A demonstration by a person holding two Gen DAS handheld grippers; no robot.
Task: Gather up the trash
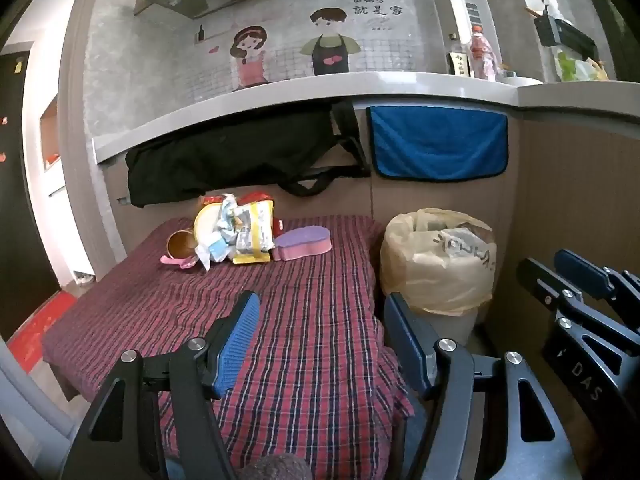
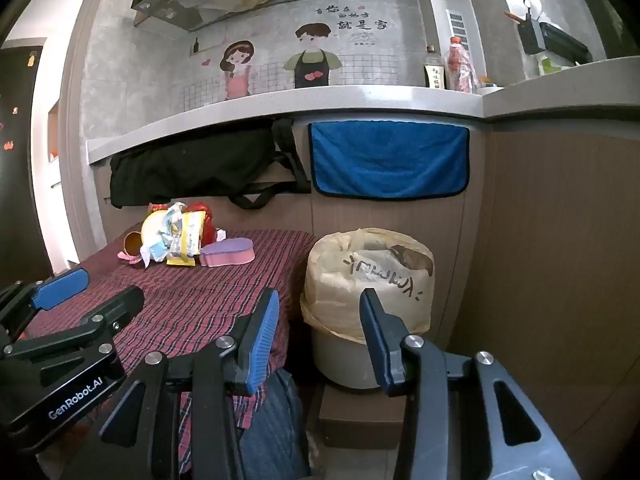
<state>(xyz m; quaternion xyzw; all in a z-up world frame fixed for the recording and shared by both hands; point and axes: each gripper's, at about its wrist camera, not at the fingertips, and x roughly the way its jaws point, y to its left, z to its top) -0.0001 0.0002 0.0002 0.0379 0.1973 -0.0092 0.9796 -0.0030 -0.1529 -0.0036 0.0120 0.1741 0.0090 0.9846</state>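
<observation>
A heap of crumpled snack wrappers (image 1: 244, 230) lies at the far side of the table with the red plaid cloth (image 1: 296, 320), on a yellow plate (image 1: 204, 222). It also shows in the right wrist view (image 2: 182, 236). A bin lined with a yellowish bag (image 1: 436, 264) stands right of the table and holds trash; it shows in the right wrist view (image 2: 368, 276) too. My left gripper (image 1: 320, 316) is open and empty above the near table. My right gripper (image 2: 318, 316) is open and empty, in front of the bin.
A brown cup (image 1: 180, 245), a pink spoon (image 1: 176, 261) and a purple-pink sponge (image 1: 304, 243) lie beside the wrappers. A black bag (image 1: 224, 160) and a blue towel (image 1: 438, 142) hang from the counter edge behind. Bottles (image 1: 482, 54) stand on the counter.
</observation>
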